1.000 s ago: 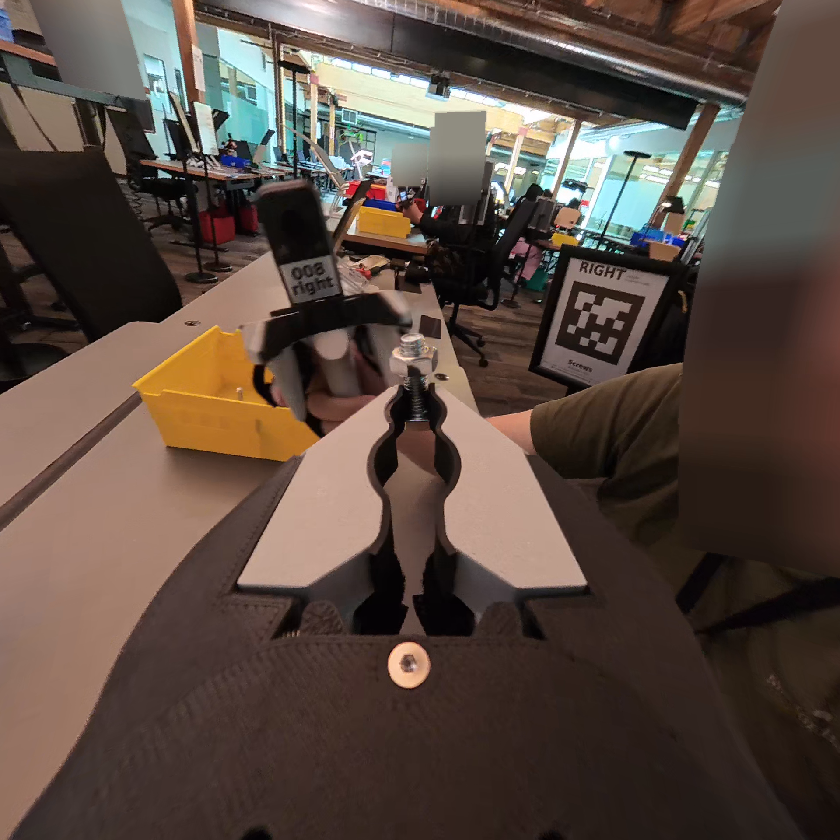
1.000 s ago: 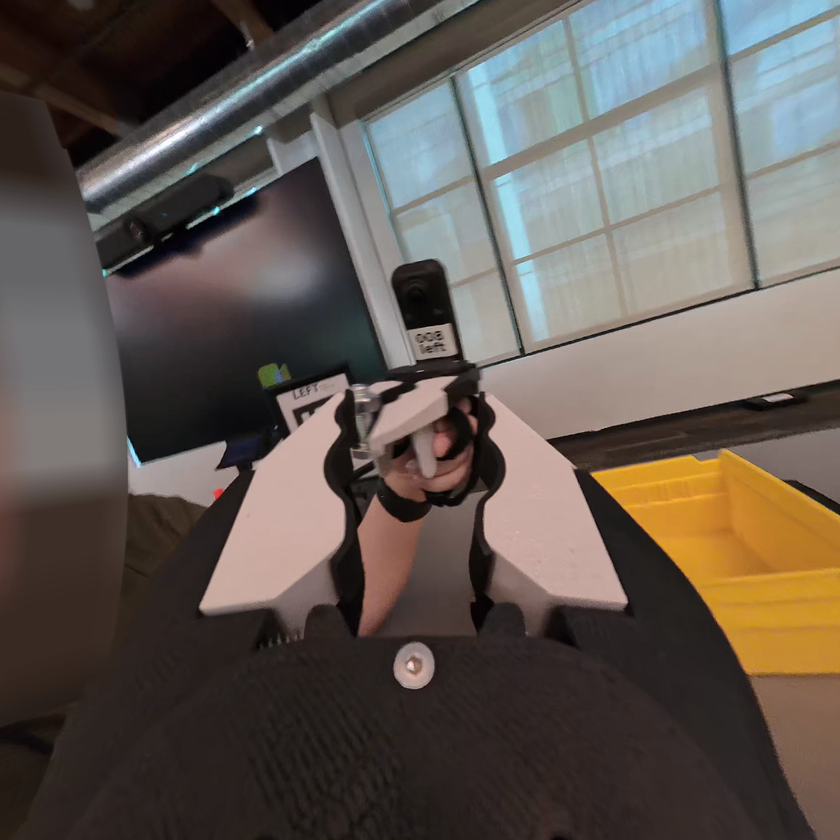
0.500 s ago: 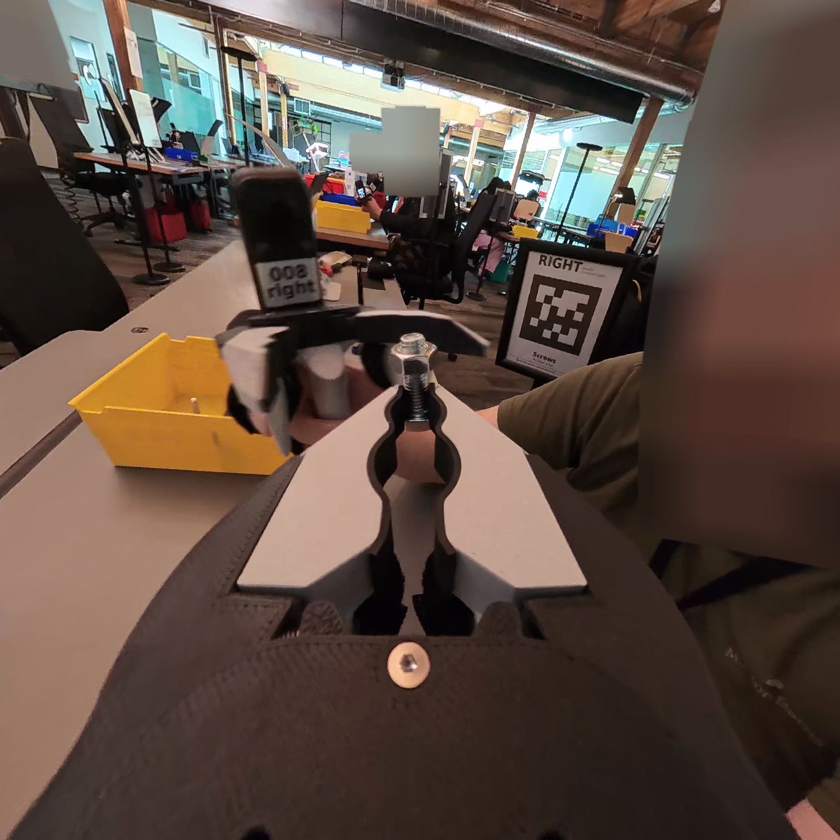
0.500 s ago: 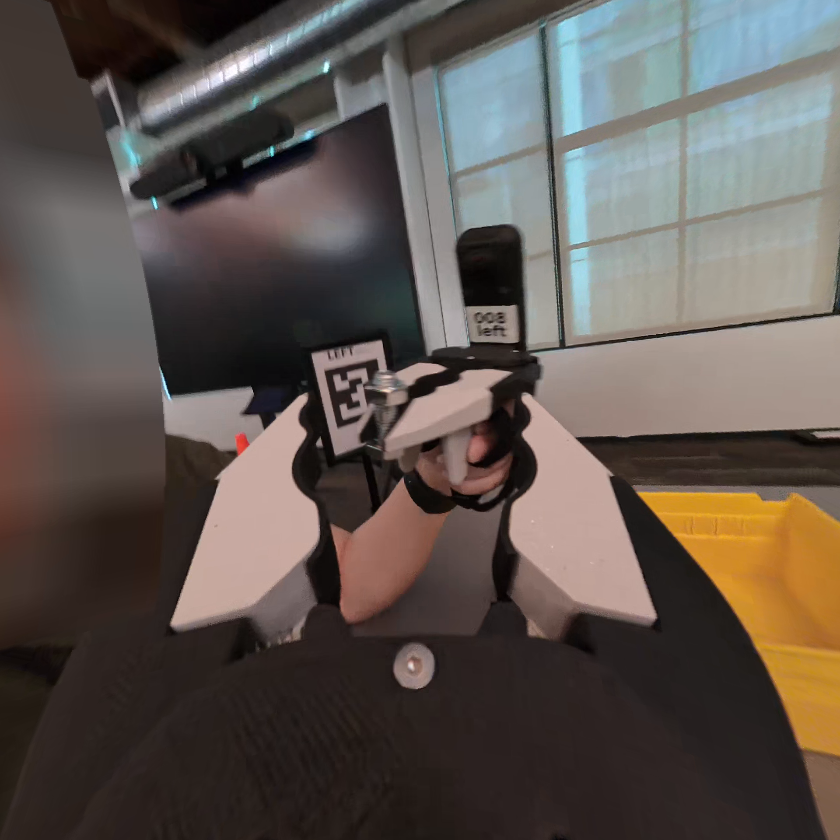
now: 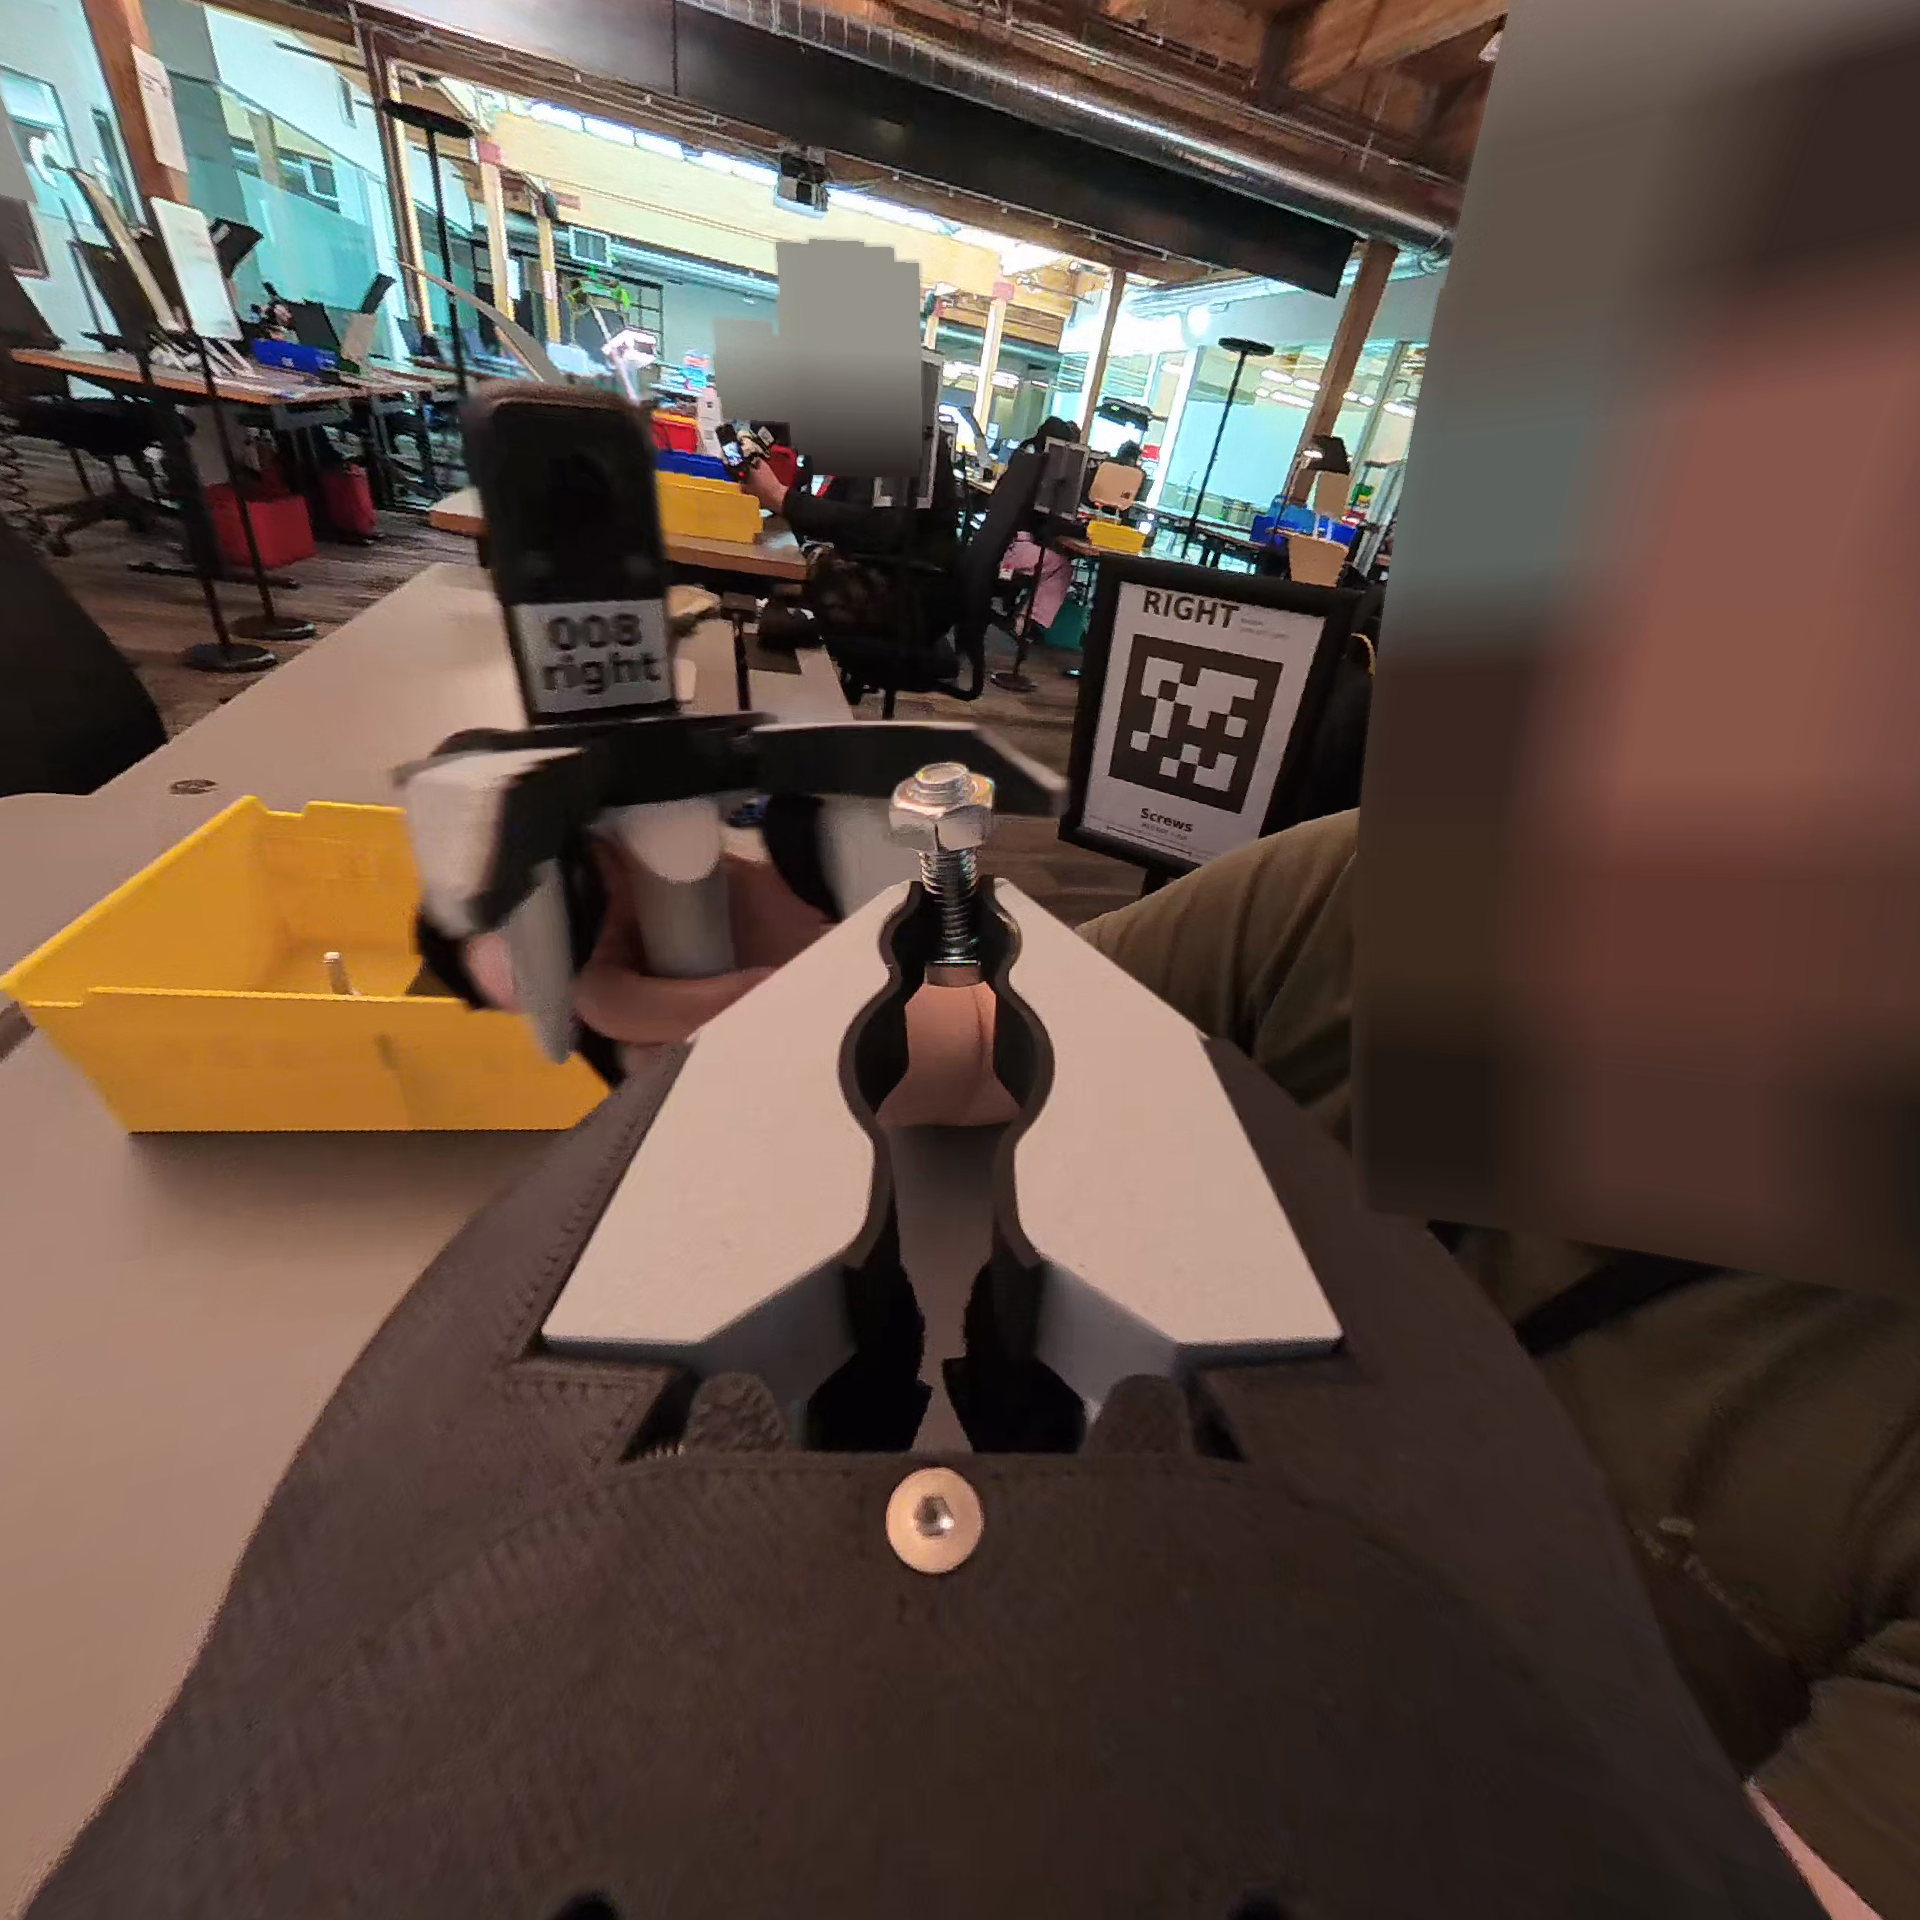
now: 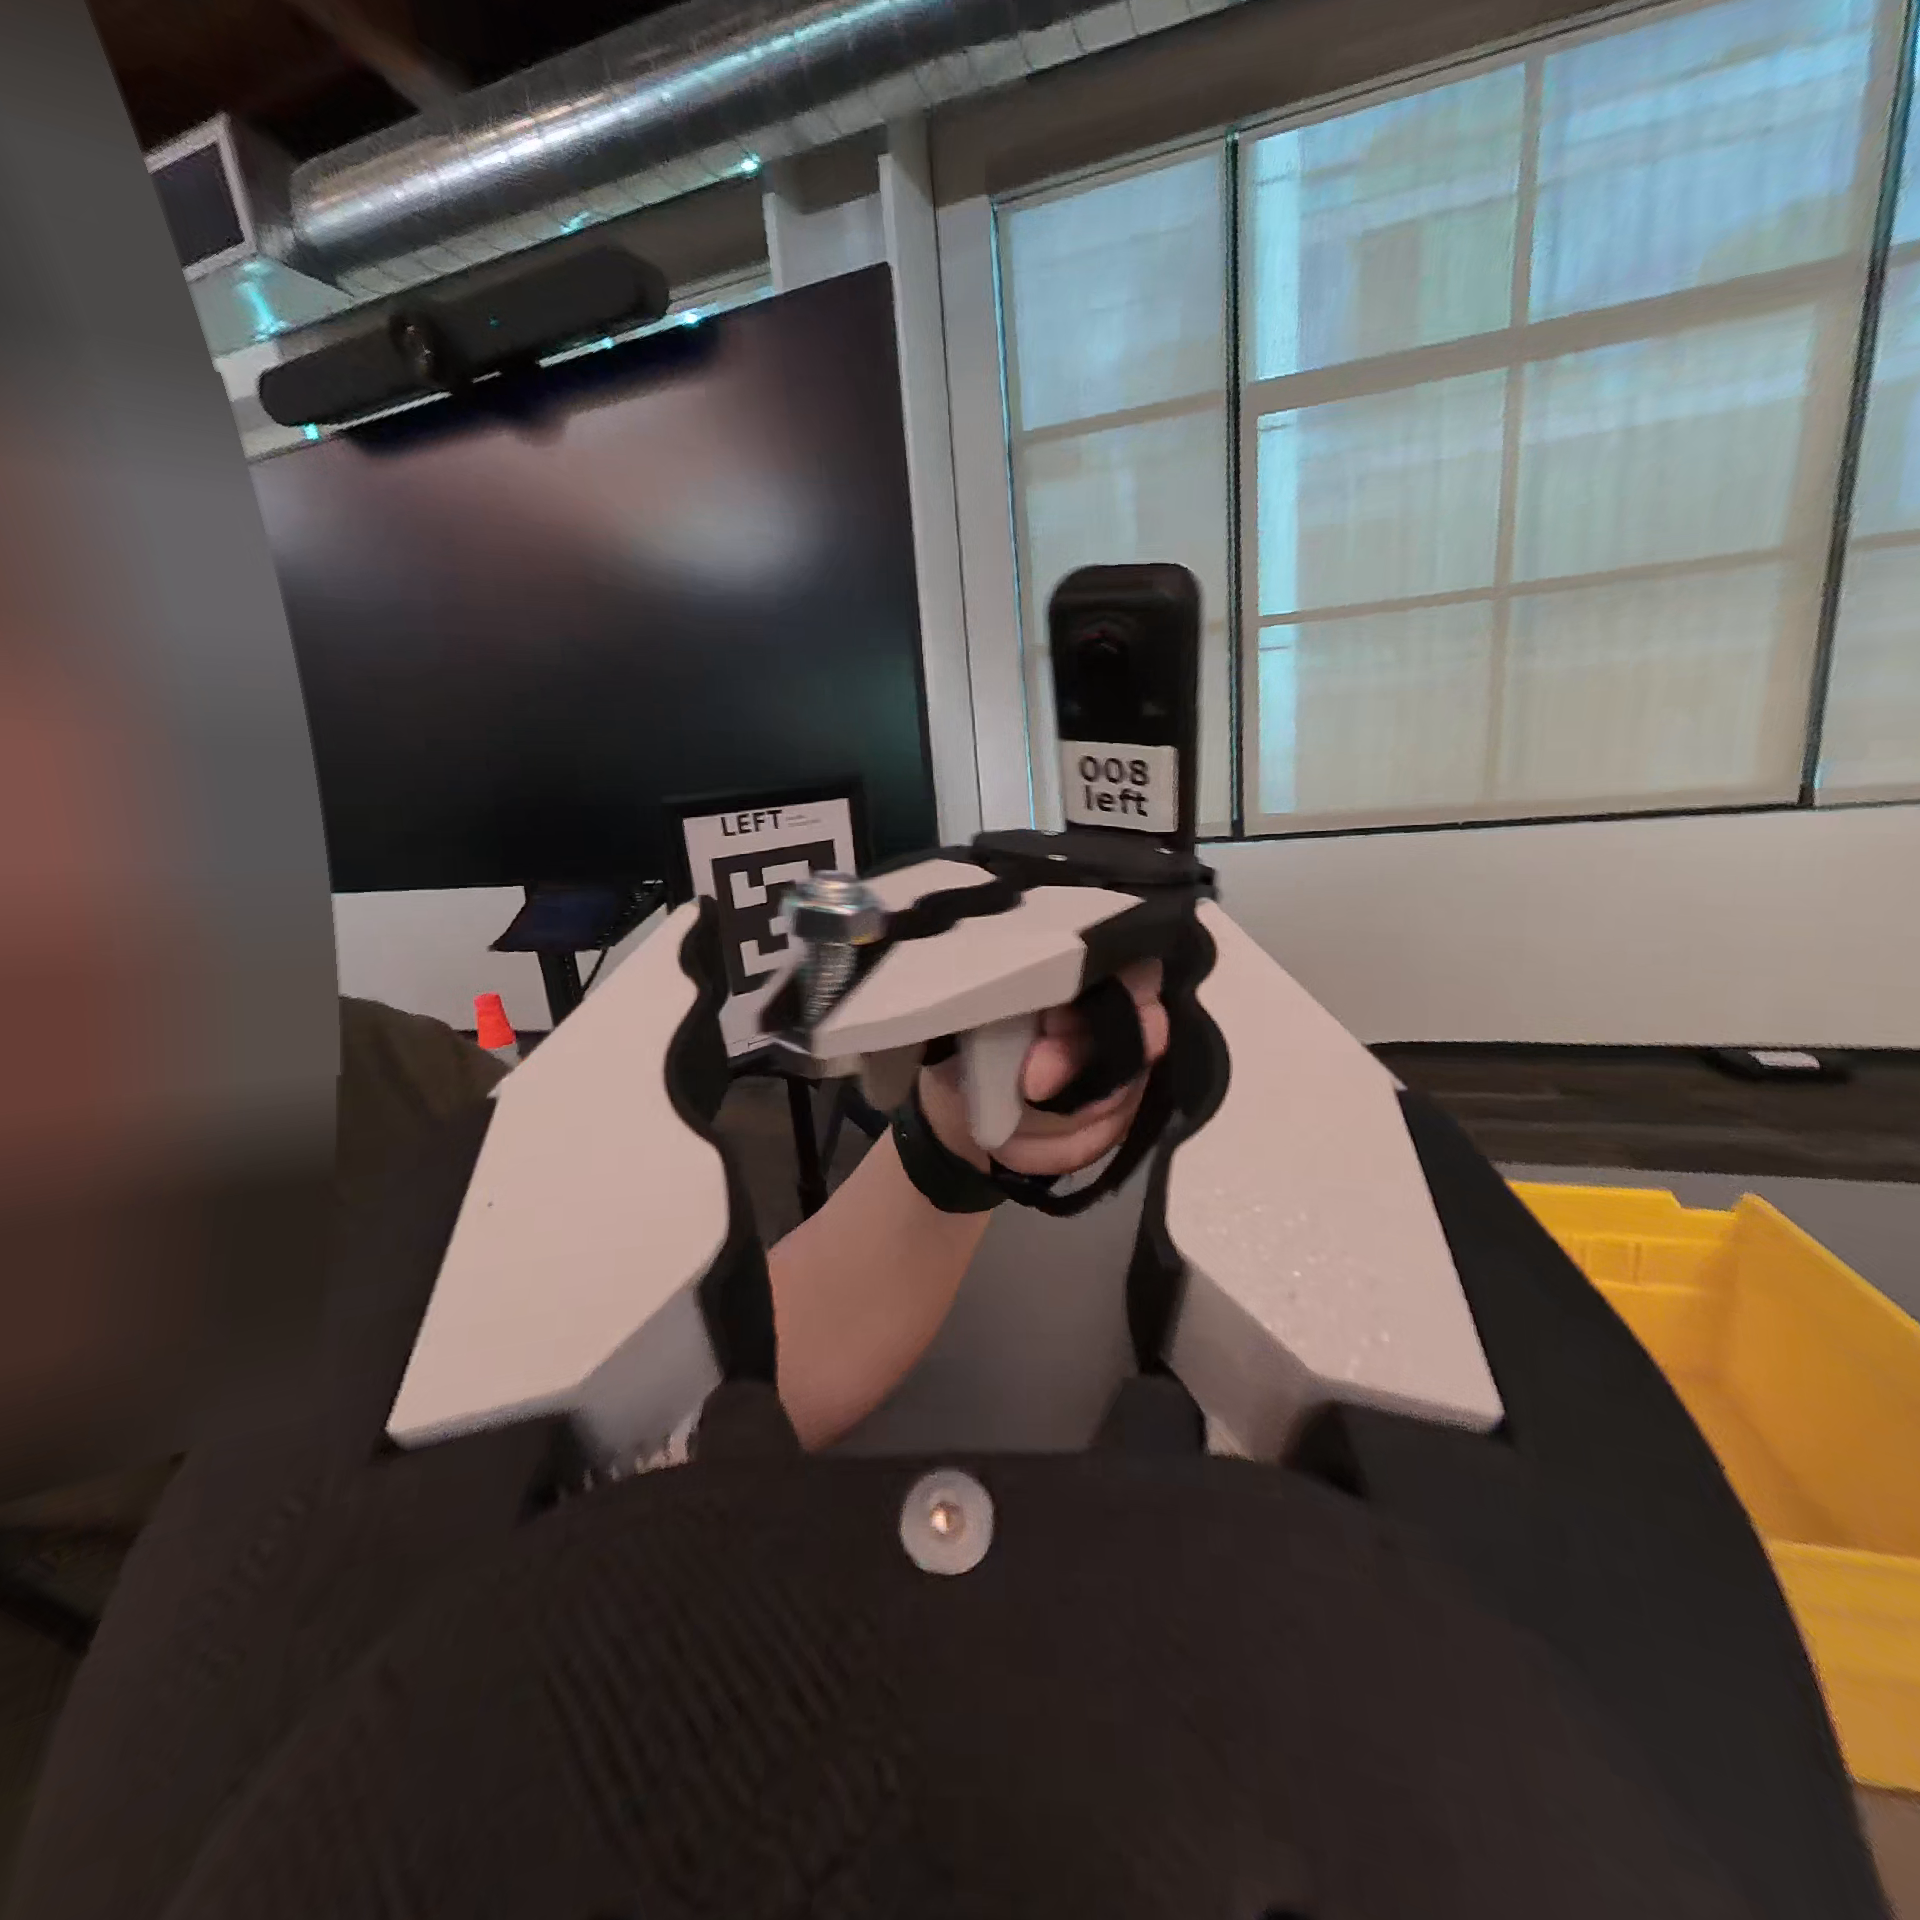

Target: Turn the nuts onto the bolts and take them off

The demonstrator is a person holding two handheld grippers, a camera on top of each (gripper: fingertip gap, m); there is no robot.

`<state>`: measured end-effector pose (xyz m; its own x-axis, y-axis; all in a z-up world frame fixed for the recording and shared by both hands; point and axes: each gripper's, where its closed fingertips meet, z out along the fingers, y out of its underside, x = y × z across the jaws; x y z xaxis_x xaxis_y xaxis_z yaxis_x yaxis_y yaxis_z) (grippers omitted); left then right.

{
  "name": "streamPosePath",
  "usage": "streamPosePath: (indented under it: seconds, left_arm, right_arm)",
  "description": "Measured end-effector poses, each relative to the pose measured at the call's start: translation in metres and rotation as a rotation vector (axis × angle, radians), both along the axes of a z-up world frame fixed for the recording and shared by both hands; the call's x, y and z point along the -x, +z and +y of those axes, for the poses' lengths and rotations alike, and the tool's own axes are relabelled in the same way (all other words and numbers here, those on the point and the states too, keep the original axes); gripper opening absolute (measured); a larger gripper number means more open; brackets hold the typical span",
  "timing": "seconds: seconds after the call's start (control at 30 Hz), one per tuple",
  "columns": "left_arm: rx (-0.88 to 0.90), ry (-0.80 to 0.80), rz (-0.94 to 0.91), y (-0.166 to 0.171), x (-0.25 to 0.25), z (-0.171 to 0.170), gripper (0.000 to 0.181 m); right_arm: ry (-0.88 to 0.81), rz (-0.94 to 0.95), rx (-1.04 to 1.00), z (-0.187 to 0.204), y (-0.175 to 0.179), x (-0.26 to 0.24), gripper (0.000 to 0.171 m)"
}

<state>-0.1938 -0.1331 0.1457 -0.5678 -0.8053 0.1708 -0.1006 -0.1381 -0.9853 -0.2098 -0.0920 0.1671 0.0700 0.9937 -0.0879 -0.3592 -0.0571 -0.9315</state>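
Observation:
My left gripper (image 5: pixel 951 902) is shut on the threaded shank of a silver bolt (image 5: pixel 951 925) that stands upright from its tips. A hex nut (image 5: pixel 940 816) sits near the top of the bolt. My right gripper (image 6: pixel 956 935) is open wide and empty. The left gripper (image 6: pixel 821 1013) with the bolt (image 6: pixel 821 971) and nut (image 6: pixel 831 914) shows between its fingers, near the left fingertip. In the left wrist view the right gripper (image 5: pixel 727 769) is just behind the nut, its fingers spread to either side.
A yellow bin (image 5: pixel 260 1039) stands on the grey table (image 5: pixel 156 1351) to the left, with a small bolt (image 5: pixel 335 971) inside; it also shows in the right wrist view (image 6: pixel 1714 1351). A framed marker sign (image 5: pixel 1195 717) and the person's olive sleeve (image 5: pixel 1247 966) are to the right.
My right gripper has opened wider and swung round toward the left gripper. The left gripper has kept its hold on the bolt with the nut on top.

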Motion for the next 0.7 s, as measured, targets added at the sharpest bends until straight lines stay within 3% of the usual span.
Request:
streamPosePath:
  seconds: [0.07, 0.1, 0.13, 0.2, 0.3, 0.4, 0.57, 0.7]
  left_arm:
    - [-0.007, -0.002, 0.0, 0.0, 0.0, -0.001, 0.008]
    - [-0.009, -0.002, -0.012, 0.001, 0.001, -0.002, 0.008]
    - [-0.005, -0.022, -0.025, 0.005, 0.005, -0.006, 0.008]
    - [0.0, -0.026, -0.038, 0.009, 0.009, -0.008, 0.008]
    - [-0.047, 0.03, -0.012, 0.003, 0.005, -0.002, 0.007]
    - [-0.03, 0.006, 0.006, 0.0, 0.001, -0.004, 0.007]
    - [-0.04, 0.001, -0.024, 0.006, 0.004, -0.012, 0.007]
    - [-0.088, 0.046, -0.022, 0.006, 0.004, -0.012, 0.007]
  right_arm:
    - [0.007, 0.032, 0.092, 0.023, -0.008, -0.013, 0.092]
    - [-0.012, 0.07, 0.159, 0.04, -0.012, -0.026, 0.082]
    - [-0.022, 0.129, 0.164, 0.047, -0.009, -0.038, 0.082]
    - [0.01, 0.196, 0.113, 0.036, 0.004, -0.046, 0.083]
    - [0.025, 0.081, 0.004, 0.001, 0.012, -0.019, 0.087]
    - [-0.004, 0.042, -0.015, -0.005, 0.008, -0.003, 0.085]
    - [-0.046, 0.255, 0.24, 0.059, -0.002, -0.053, 0.078]
    - [0.025, 0.165, 0.086, 0.014, 0.016, -0.027, 0.088]
